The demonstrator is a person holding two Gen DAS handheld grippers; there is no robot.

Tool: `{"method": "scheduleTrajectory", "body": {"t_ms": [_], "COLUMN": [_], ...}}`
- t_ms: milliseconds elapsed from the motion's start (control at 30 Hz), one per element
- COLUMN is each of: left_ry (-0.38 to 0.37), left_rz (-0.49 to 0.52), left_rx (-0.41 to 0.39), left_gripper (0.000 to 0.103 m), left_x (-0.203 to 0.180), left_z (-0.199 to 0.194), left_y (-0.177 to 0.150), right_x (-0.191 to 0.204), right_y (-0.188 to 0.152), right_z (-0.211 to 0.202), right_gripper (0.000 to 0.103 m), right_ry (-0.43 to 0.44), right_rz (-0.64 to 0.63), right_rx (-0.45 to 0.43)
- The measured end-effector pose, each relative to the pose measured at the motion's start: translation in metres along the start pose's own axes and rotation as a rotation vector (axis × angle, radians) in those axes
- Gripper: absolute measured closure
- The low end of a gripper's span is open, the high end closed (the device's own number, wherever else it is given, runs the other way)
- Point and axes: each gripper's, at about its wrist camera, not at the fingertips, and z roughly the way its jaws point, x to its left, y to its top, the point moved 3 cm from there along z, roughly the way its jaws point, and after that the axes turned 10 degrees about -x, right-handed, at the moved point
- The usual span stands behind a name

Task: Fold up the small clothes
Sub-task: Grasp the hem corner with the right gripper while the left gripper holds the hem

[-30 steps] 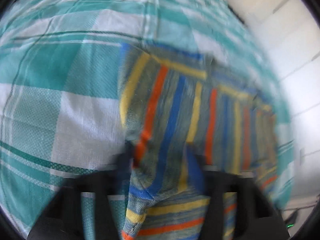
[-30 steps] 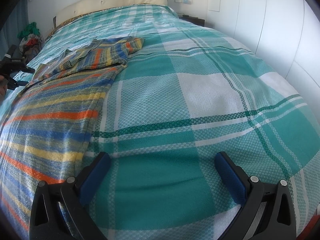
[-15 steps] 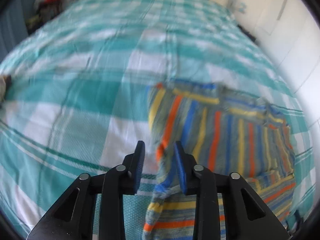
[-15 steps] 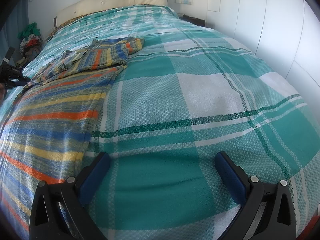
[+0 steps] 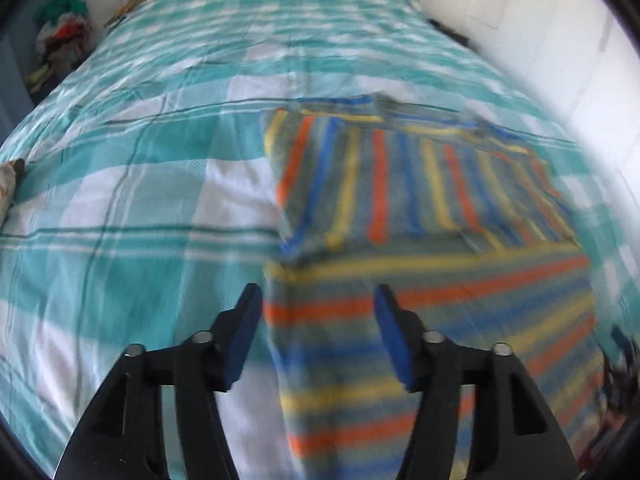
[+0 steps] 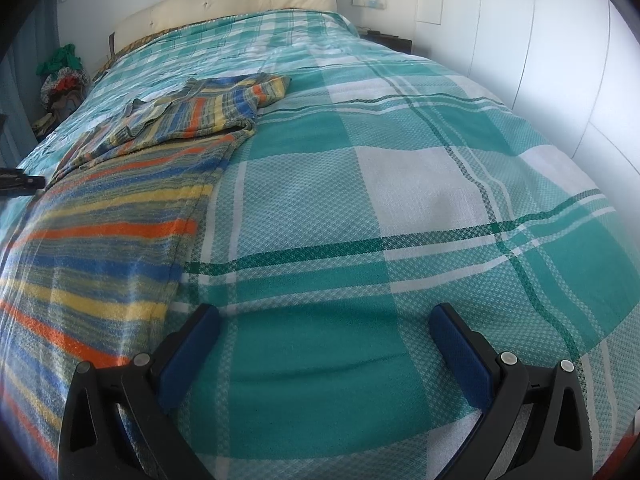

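A striped garment (image 5: 420, 184) in blue, orange, yellow and grey lies flat on the teal checked bedspread (image 5: 140, 184), its upper part folded over the rest. My left gripper (image 5: 316, 300) hovers above the garment's near left edge; its jaws are opening and nothing is pinched between the blue pads. In the right wrist view the same garment (image 6: 120, 208) stretches along the left side of the bed, with its folded part further back. My right gripper (image 6: 324, 312) stands wide open over bare bedspread (image 6: 400, 184), beside the garment's right edge, holding nothing.
A cream headboard (image 6: 224, 0) closes the far end of the bed. A heap of coloured clothes (image 6: 60, 80) sits off the bed's far left corner. White wardrobe doors (image 6: 560, 60) run along the right. A dark nightstand (image 6: 388, 40) stands by the headboard.
My left gripper let go of the garment's folded edge, its jaws spread, and it drew back and up from the cloth. The right gripper and its view stayed the same.
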Motion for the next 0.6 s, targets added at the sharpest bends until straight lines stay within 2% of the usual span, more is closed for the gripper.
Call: {"method": "scheduleTrajectory", "body": {"t_ms": [100, 133, 200, 267, 333, 400, 467, 500, 600], "left_ry": [-0.088, -0.104, -0.125, -0.092, -0.029, -0.001, 0.021, 0.055, 0.087], "left_rz": [0.062, 0.094, 0.16, 0.235, 0.298, 0.304, 0.29, 0.288, 0.231], "left_rx": [0.013, 0.03, 0.102, 0.193, 0.187, 0.199, 0.224, 0.239, 0.25], "left_gripper": [0.031, 0.028, 0.026, 0.026, 0.023, 0.02, 0.017, 0.014, 0.014], "left_x": [-0.031, -0.042, -0.061, -0.07, -0.073, -0.069, -0.06, -0.055, -0.04], "left_z": [-0.05, -0.062, -0.071, -0.07, -0.083, -0.097, -0.108, -0.111, -0.121], "left_y": [-0.045, -0.065, -0.103, -0.138, -0.159, -0.166, -0.171, -0.172, -0.168], "right_x": [0.004, 0.009, 0.031, 0.059, 0.084, 0.095, 0.087, 0.079, 0.066], "right_y": [0.014, 0.019, 0.031, 0.031, 0.015, -0.015, -0.05, -0.06, -0.055], "right_z": [-0.011, -0.019, -0.047, -0.072, -0.084, -0.081, -0.07, -0.068, -0.079], "right_gripper": [0.003, 0.007, 0.008, 0.008, 0.008, 0.008, 0.008, 0.006, 0.005], "right_ry": [0.047, 0.088, 0.205, 0.332, 0.393, 0.358, 0.265, 0.234, 0.201], "right_rz": [-0.014, -0.018, -0.086, -0.173, -0.296, -0.431, -0.525, -0.526, -0.453], "right_rx": [0.067, 0.073, 0.083, 0.119, 0.202, 0.313, 0.443, 0.472, 0.457]}}
